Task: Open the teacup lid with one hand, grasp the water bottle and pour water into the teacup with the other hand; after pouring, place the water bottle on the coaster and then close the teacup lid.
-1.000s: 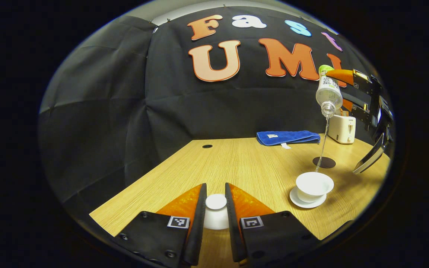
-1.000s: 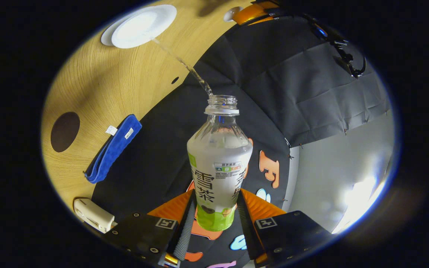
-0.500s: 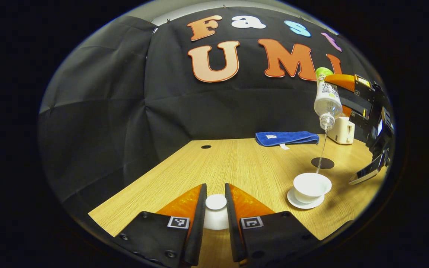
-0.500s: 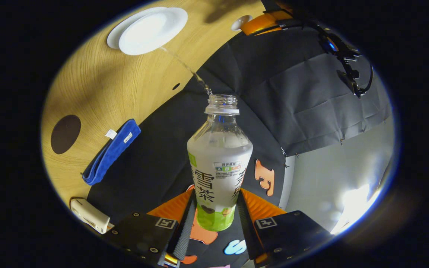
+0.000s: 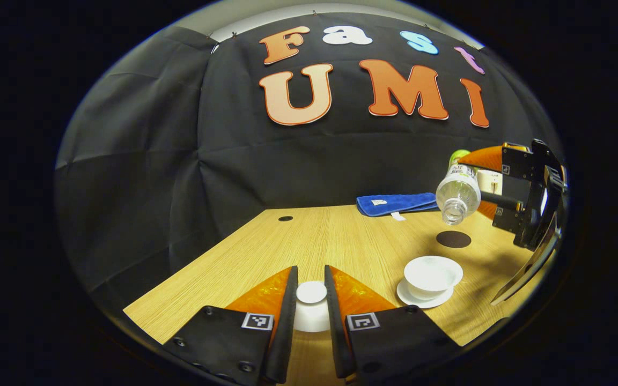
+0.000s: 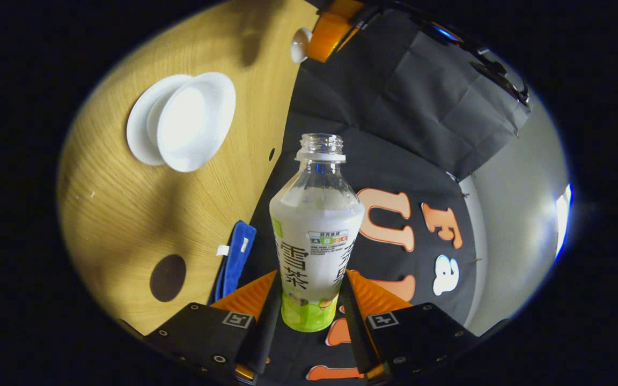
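In the left gripper view my left gripper [image 5: 310,292] is shut on the white teacup lid [image 5: 311,292], which rests on the wooden table [image 5: 341,241] near its front edge. The uncovered white teacup [image 5: 431,273] stands on its saucer to the right. Above and behind it my right gripper [image 5: 483,179] holds the uncapped water bottle [image 5: 456,190] tilted, mouth downward and toward me, with no stream falling. In the right gripper view my right gripper [image 6: 309,300] is shut on the water bottle [image 6: 315,230]; the teacup [image 6: 193,128] lies upper left and the dark round coaster [image 6: 167,277] lower left.
A folded blue cloth [image 5: 397,203] lies at the back of the table, with the dark coaster [image 5: 453,239] in front of it. A small white box [image 5: 488,179] sits behind the bottle. A round hole [image 5: 285,219] marks the table's back left.
The water stream has stopped. My right gripper has lowered and swung the bottle back from steeply inverted to a shallower tilt. My left gripper stays shut on the lid.
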